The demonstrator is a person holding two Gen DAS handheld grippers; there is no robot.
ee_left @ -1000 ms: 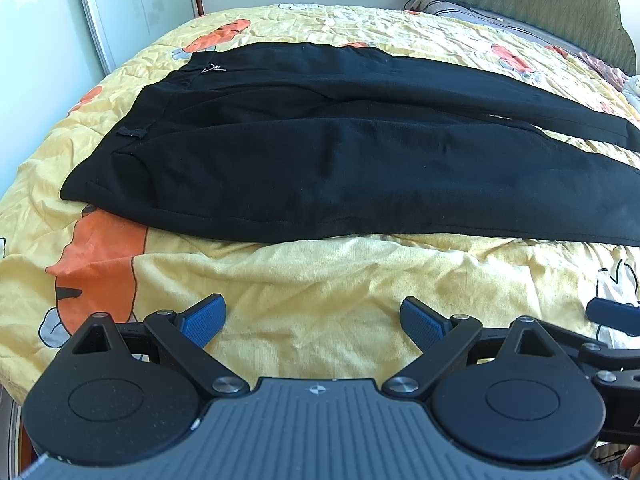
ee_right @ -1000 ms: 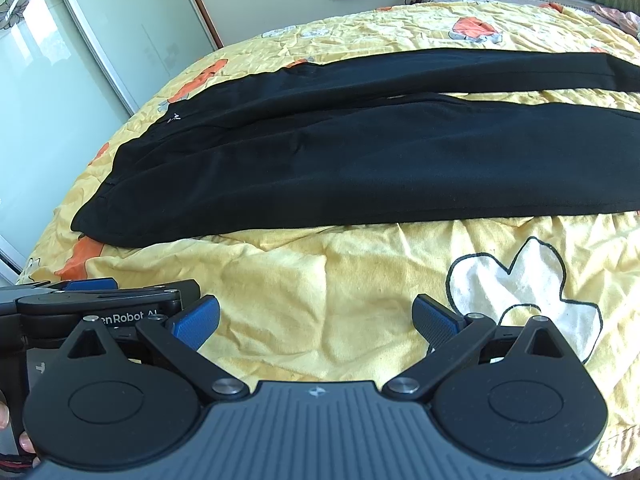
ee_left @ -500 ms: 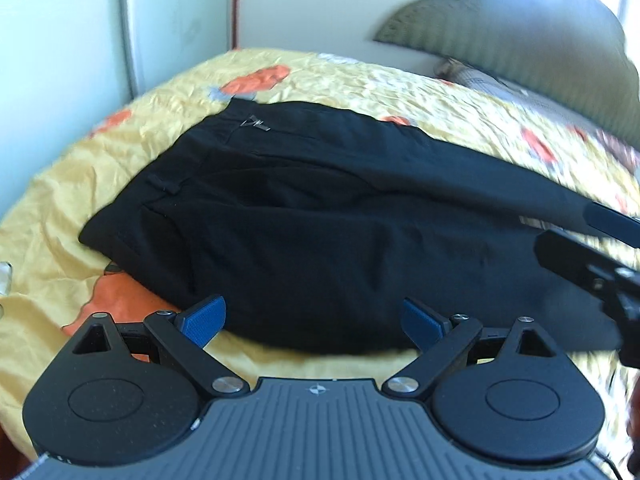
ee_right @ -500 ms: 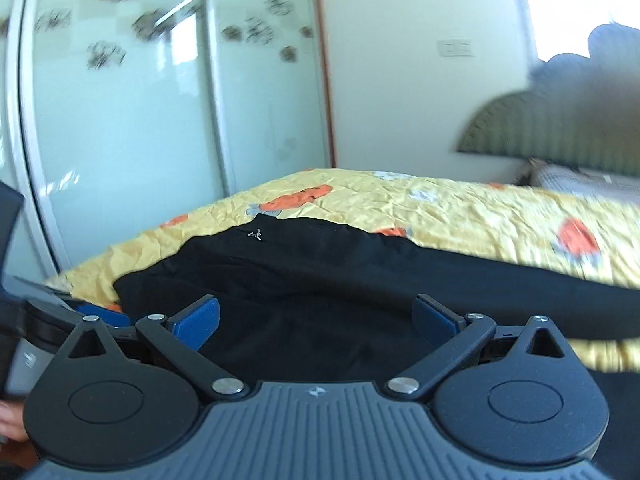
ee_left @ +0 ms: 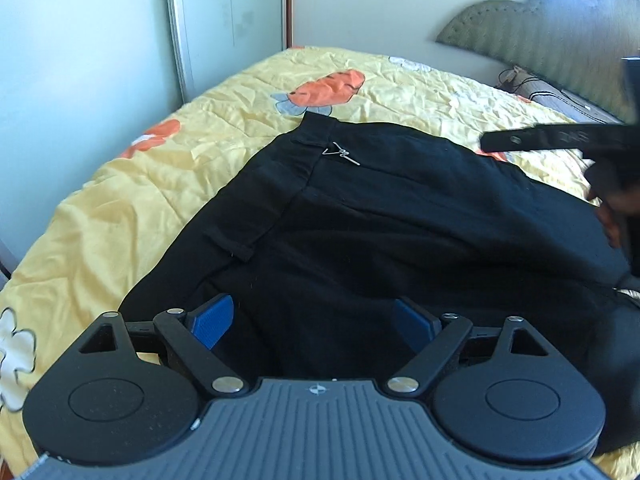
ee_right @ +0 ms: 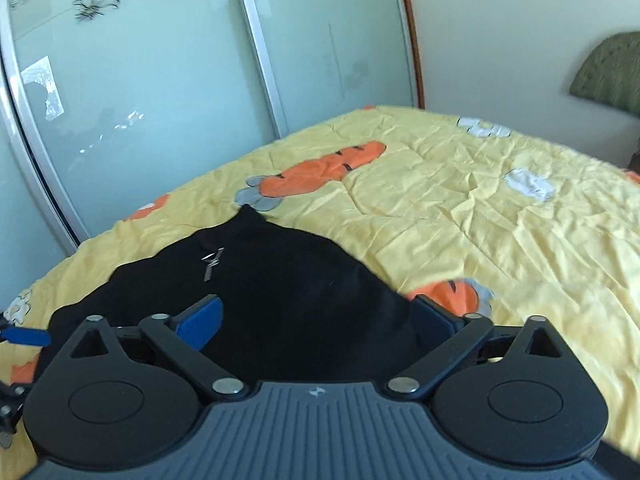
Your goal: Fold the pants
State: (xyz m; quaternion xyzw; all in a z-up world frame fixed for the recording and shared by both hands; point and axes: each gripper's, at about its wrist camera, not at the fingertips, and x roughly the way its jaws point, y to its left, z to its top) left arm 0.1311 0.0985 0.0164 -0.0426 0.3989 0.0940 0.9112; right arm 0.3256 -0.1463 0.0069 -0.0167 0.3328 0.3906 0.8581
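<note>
Bed: I see a yellow bedspread (ee_left: 420, 88) with orange carrot prints filling the middle of both views, wrinkled all over; in the right wrist view it spreads across the whole right half (ee_right: 500, 220).
Wardrobe doors: pale green sliding panels (ee_right: 160, 80) with silver frames take up the upper left of the right wrist view, and the upper left of the left wrist view too.
Headboard: a green padded headboard (ee_left: 560, 28) sits at the upper right of the left wrist view.
Pants: the black pants (ee_left: 380, 220) lie flat on the bedspread in the centre of the left wrist view, waistband toward the left, with a small metal clasp (ee_left: 342, 154) near the top edge. In the right wrist view they fill the lower centre (ee_right: 280, 288).
Left gripper: my left gripper (ee_left: 312, 320) has its blue pads spread wide, low over the pants, nothing between them.
Right gripper: my right gripper (ee_right: 316, 320) is likewise spread wide over the waist end of the pants, gripping nothing. Its dark body also shows, blurred, at the right edge of the left wrist view.
</note>
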